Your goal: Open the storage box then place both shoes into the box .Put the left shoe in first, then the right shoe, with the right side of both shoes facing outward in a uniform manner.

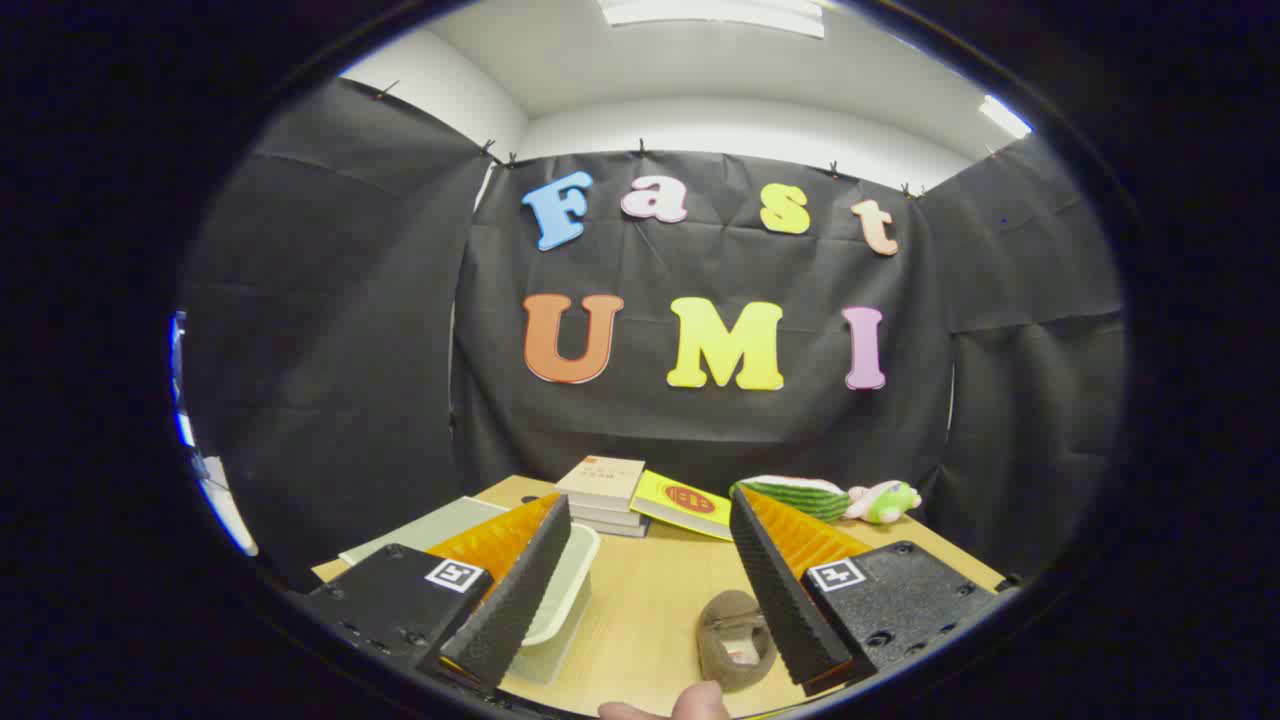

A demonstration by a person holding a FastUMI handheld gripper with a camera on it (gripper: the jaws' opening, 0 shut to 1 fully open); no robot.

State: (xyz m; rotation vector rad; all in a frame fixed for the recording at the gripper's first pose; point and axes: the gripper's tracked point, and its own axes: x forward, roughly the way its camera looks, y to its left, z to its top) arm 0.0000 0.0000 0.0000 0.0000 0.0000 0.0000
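My gripper [650,530] is open, held above the wooden table [650,610], with nothing between its fingers. A brownish shoe [737,638] lies on the table low down, next to the inner side of the right finger [780,590], its opening facing up. A pale storage box [560,590] sits on the table behind the left finger [510,590], which hides part of it. A flat grey-green panel [425,530], perhaps the box's lid, lies to the left of the box.
A stack of books [602,493] and a yellow booklet [685,503] lie at the table's far edge. A green striped plush [795,495] and a small pink-green toy [885,500] sit at the far right. A fingertip [690,703] shows at the near edge.
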